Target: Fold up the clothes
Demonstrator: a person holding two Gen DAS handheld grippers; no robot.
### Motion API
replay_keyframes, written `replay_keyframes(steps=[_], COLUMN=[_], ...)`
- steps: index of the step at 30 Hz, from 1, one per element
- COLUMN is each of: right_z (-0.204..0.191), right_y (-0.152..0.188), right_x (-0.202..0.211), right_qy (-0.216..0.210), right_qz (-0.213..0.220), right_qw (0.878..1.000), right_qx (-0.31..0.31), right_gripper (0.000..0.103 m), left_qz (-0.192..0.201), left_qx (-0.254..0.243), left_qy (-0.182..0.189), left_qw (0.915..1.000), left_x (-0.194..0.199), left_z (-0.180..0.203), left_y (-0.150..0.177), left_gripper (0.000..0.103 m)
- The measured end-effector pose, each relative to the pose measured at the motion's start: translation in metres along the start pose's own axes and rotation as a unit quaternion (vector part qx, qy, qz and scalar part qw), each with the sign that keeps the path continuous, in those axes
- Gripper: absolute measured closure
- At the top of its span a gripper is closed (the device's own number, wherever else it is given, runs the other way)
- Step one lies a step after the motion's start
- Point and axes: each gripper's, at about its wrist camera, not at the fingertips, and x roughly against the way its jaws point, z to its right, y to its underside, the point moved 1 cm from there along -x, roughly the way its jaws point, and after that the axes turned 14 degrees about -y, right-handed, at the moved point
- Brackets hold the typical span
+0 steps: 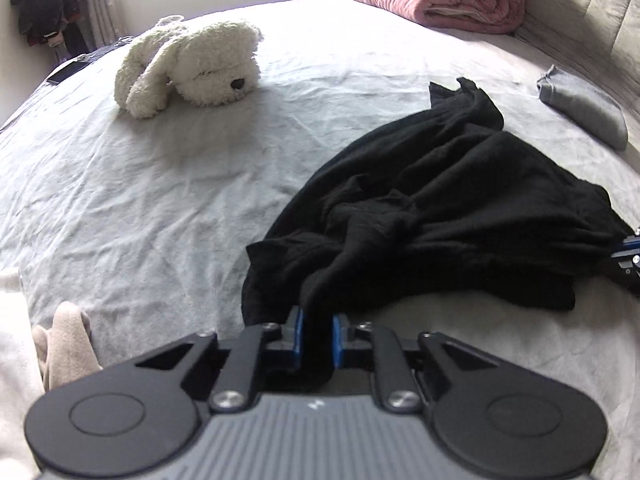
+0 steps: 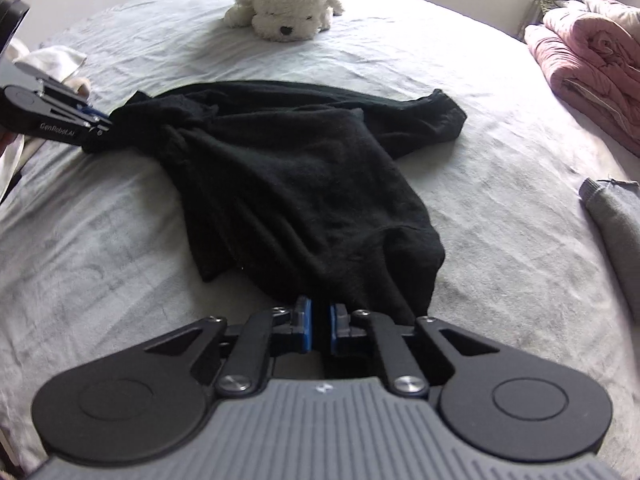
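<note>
Black garment (image 2: 296, 176) bunched on bed (image 2: 500, 240), corners clamped in both jaws

Each gripper, the left gripper (image 1: 317, 330) and the right gripper (image 2: 319, 322), has a ribbed grey body with a small white mark, two black round discs at its sides, black linkage arms with silver screws, and blue pads (image 1: 298, 332). White lettering "GenRobot.AI" marks the left gripper's side.
</note>
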Motion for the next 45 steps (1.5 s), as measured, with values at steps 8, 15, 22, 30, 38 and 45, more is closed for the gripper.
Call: replay_keyframes(steps=[8,15,22,30,38,45], right_z=[0.011,0.038,0.107,0.166,0.190,0.191], right_y=[-0.034,-0.086,-0.125,-0.146,-0.146,-0.145], right_x=[0.033,0.041,0.024,-0.022,-0.062,-0.073], right_qy=[0.065,0.124,0.159,0.169,0.164,0.152], right_qz=[0.104,0.157,0.179,0.160,0.125,0.112], right_qw=[0.992,0.979,0.968,0.966,0.968,0.971], right_qx=[-0.038,-0.034,-0.079,-0.114,-0.141,-0.148], right_gripper=[0.099,0.099,0.099,0.099,0.099,0.089], left_qz=[0.070,0.114,0.120,0.088,0.073,0.073], left_qx=[0.049,0.067,0.115,0.154,0.151,0.146], left_qy=[0.002,-0.013,-0.001,0.029,0.004,-0.005], left_qw=[0.9963,0.9911,0.9861,0.9838,0.9858,0.9865], left_x=[0.025,0.017,-0.033,-0.106,-0.149,-0.156], left_z=[-0.005,-0.012,-0.016,0.008,0.032,0.036], left_y=[-0.027,-0.090,-0.164,-0.217,-0.220,-0.216], left_gripper=[0.092,0.092,0.092,0.092,0.091,0.079])
